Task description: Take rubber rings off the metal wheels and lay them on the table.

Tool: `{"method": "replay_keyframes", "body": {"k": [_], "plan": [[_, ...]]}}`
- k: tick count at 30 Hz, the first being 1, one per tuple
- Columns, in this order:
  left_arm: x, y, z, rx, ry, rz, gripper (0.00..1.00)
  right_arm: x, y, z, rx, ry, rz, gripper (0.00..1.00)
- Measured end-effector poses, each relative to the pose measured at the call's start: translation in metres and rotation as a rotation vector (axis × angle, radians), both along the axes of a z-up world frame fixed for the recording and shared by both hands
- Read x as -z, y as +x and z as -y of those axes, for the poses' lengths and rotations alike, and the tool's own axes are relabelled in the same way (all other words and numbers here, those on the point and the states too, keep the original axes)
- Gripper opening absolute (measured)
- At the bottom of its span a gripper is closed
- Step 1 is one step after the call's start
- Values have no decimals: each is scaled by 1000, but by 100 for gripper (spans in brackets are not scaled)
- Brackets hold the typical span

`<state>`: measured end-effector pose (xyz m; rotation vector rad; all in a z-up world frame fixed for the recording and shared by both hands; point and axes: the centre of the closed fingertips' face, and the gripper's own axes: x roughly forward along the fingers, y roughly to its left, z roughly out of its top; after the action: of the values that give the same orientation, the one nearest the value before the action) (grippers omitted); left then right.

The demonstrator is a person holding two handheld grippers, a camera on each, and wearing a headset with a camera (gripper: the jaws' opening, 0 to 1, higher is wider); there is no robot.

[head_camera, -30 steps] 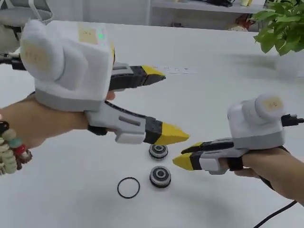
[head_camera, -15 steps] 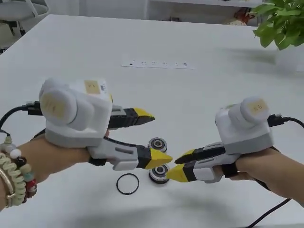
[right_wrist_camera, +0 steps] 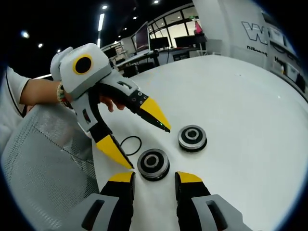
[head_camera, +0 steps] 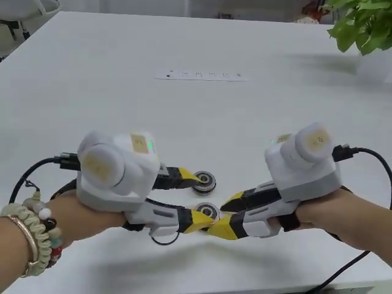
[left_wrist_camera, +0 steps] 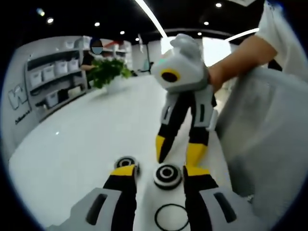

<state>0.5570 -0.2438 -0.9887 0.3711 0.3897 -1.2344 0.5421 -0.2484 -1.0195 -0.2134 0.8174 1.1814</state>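
Note:
Two metal wheels with dark rims lie on the white table [head_camera: 202, 122]: the near wheel [head_camera: 208, 212] and the far wheel [head_camera: 204, 180]. My left gripper [head_camera: 197, 199] is open, its yellow tips on either side of the near wheel [left_wrist_camera: 168, 176], with the far wheel [left_wrist_camera: 126, 163] just beyond one tip. My right gripper [head_camera: 222, 214] faces it, open, with the near wheel [right_wrist_camera: 153, 164] just ahead of its tips and the far wheel [right_wrist_camera: 192, 138] further off. A loose black rubber ring [left_wrist_camera: 172, 217] lies flat on the table beside the left gripper's lower jaw; the ring [right_wrist_camera: 130, 145] touches neither wheel.
A white power strip [head_camera: 202, 76] lies flat mid-table. A potted green plant [head_camera: 361, 24] stands at the far right corner. Black cables [head_camera: 367, 159] trail from both grippers. The near table edge runs just below my hands.
Both grippers have come down and closed in on the near wheel from opposite sides. The left gripper now partly covers the loose ring in the head view. Wheels and ring have not moved.

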Motion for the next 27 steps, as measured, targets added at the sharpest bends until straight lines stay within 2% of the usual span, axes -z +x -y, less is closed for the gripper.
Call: {"method": "replay_keyframes", "body": {"k": [3, 10, 14, 16, 20, 27], "plan": [[4, 2, 0, -30, -20, -34, 36, -1, 0, 0, -10, -2, 12, 30], [10, -6, 8, 3, -2, -25, 27, 0, -1, 0, -38, -16, 48, 25], [11, -8, 9, 11, 4, -32, 21, 1, 0, 0, -45, -25, 59, 24], [11, -6, 8, 0, 11, -19, 17, 1, 0, 0, -45, -25, 62, 24], [14, -9, 7, 11, 19, -37, 15, 3, 0, 0, -53, -36, 65, 23], [14, -8, 7, 3, 14, -37, 15, 4, -1, 2, -62, -47, 66, 16]]}}
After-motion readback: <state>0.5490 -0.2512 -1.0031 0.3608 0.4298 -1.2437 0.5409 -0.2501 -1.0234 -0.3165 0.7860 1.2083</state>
